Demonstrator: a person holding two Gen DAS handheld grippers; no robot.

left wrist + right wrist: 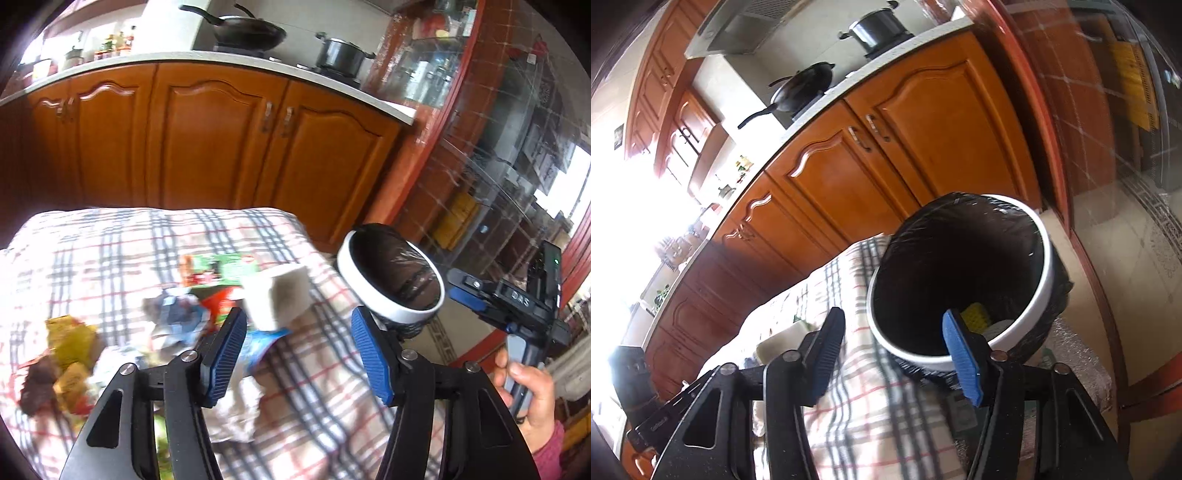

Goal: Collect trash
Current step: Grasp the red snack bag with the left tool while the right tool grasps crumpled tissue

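Only legible writing: "DAS" in pale letters on the black body of the right gripper (517, 295), seen at right of the left wrist view with a hand (528, 391) around its grip; wrapper print too blurred to read. Plaid tablecloth (110, 243) in grey, red and white over the table, orange-brown wooden cabinets (207, 140) behind, pale countertop (155, 57) above them carrying a black wok (251, 31) and a lidded dark pot (341, 53); red-framed glass door at right. Trash in the left view only: yellow wrappers (70, 339) at lower left, crumpled blue-white packets (177, 314) mid-frame, a green carton (221, 267) beyond, a white box (277, 295) just above the fingertips. White-rimmed trash bin (391, 273) with black liner off the table's right edge. Left gripper (297, 354) wide, nothing between its blue pads. Right wrist view tilted, looking into the bin (960, 280): something yellow (975, 317) and something pale at its bottom. Right gripper (897, 358) wide too, empty, over the bin's near rim. Bright window glare at left of that view.
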